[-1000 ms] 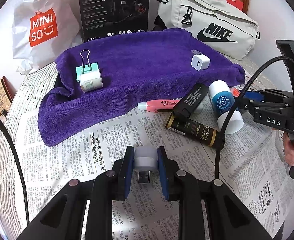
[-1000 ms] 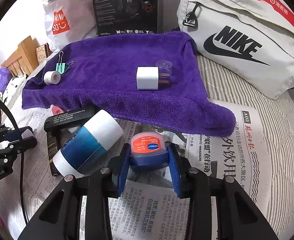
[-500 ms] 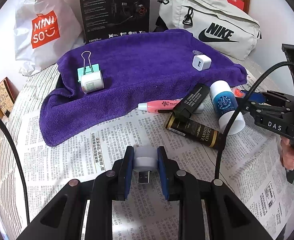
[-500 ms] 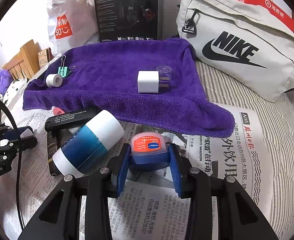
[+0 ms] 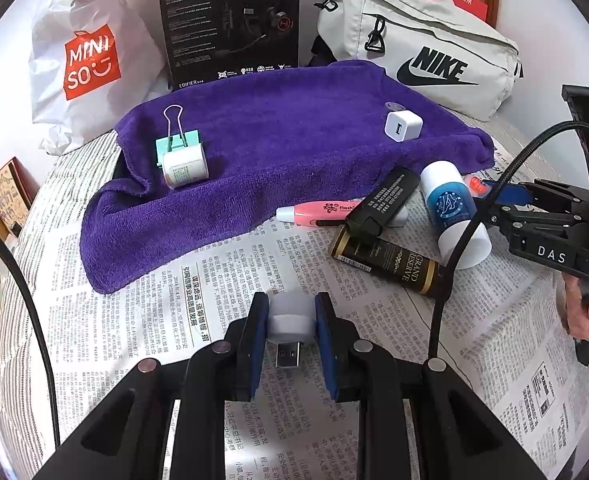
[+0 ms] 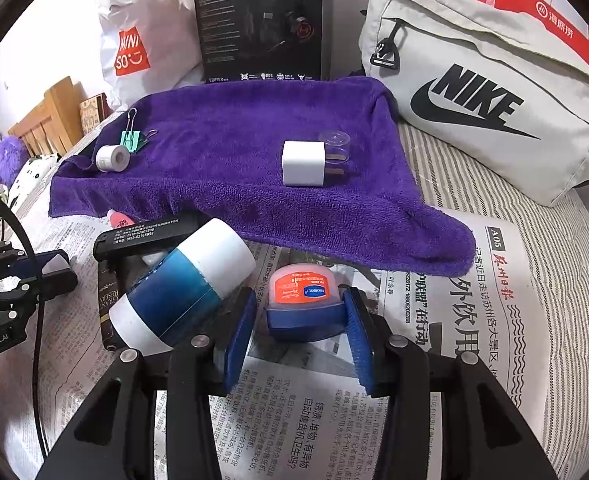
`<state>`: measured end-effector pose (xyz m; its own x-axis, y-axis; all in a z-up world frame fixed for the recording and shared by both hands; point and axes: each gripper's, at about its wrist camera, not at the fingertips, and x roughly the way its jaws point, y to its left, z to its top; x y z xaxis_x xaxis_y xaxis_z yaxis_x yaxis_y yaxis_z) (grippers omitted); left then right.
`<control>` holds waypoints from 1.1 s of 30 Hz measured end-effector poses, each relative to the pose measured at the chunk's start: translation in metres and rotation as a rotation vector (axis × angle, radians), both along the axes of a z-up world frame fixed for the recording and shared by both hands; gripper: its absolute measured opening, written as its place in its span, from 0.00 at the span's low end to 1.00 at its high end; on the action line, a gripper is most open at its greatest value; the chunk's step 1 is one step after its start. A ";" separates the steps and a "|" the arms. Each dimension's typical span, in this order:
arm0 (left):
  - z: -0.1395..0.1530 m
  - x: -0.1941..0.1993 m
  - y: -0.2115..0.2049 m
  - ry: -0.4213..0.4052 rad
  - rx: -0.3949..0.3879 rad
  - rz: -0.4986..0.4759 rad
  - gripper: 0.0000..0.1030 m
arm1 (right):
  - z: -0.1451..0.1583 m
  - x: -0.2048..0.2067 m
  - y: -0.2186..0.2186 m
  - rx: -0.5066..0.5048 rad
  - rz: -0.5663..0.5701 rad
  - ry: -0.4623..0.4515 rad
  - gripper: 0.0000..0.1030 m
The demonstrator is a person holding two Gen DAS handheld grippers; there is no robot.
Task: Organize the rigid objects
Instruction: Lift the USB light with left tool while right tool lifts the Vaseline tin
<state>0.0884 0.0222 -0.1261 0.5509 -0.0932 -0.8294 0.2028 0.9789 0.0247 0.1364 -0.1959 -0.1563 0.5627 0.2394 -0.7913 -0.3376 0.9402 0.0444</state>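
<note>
Right gripper [image 6: 300, 334] just opened, freeing the balm jar [image 6: 302, 300] short of the towel [image 6: 230, 140]; our left gripper [image 5: 292, 330] grips the USB light [image 5: 290, 320].

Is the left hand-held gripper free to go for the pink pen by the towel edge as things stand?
Probably not yet: the left hand-held gripper is shut on a white USB light. The path over the newspaper to the pink pen looks free.
</note>
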 end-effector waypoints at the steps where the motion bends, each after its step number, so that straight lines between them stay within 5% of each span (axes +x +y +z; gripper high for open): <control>1: 0.000 -0.001 0.000 -0.005 -0.001 0.000 0.22 | 0.000 0.000 0.000 0.000 0.000 0.000 0.44; 28: -0.001 -0.002 0.000 -0.010 -0.005 0.003 0.22 | -0.001 0.001 0.000 -0.002 0.000 0.000 0.44; 33: 0.000 0.001 0.000 0.003 -0.008 0.003 0.22 | 0.001 0.003 -0.005 0.002 -0.017 0.010 0.36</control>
<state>0.0891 0.0226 -0.1264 0.5490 -0.0978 -0.8301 0.1996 0.9797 0.0166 0.1398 -0.2009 -0.1554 0.5587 0.2312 -0.7965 -0.3207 0.9459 0.0496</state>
